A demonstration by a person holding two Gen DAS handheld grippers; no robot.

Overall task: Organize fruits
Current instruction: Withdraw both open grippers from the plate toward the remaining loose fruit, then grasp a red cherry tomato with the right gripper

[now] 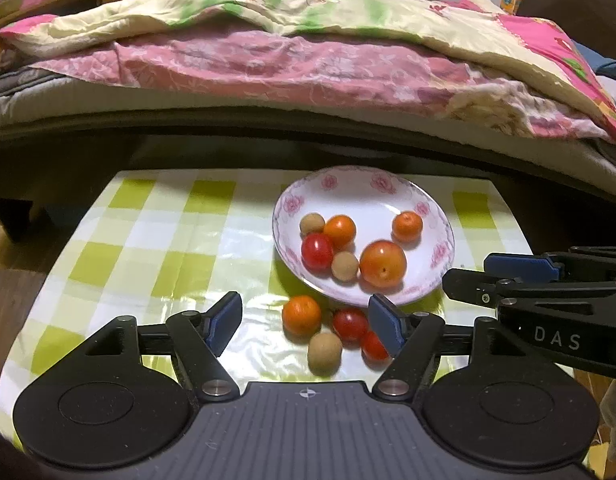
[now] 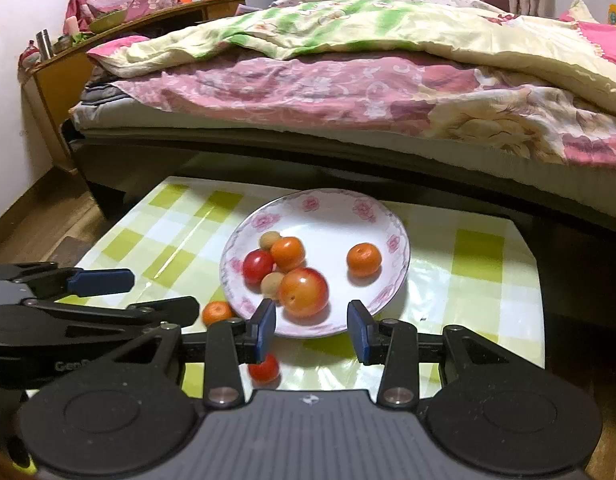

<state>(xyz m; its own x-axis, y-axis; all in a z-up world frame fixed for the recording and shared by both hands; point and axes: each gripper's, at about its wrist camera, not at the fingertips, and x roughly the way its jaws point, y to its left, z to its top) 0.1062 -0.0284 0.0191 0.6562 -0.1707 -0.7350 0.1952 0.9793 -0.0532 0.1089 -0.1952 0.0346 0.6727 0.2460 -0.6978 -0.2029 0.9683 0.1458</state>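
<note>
Your left gripper (image 1: pixel 306 322) has its jaws apart, hovering over 4 loose fruits near the surface's (image 1: pixel 148 240) front edge: a small orange (image 1: pixel 301 315), a brown longan (image 1: pixel 325 353) and 2 red tomatoes (image 1: pixel 350 323), none of them gripped. The flowered plate (image 1: pixel 388 196) toward the far edge holds 6 fruits, the largest a red-orange plum (image 1: pixel 383 263). Your right gripper (image 2: pixel 311 326) holds nothing, its jaws apart at a narrower gap above the plate's near rim.
</note>
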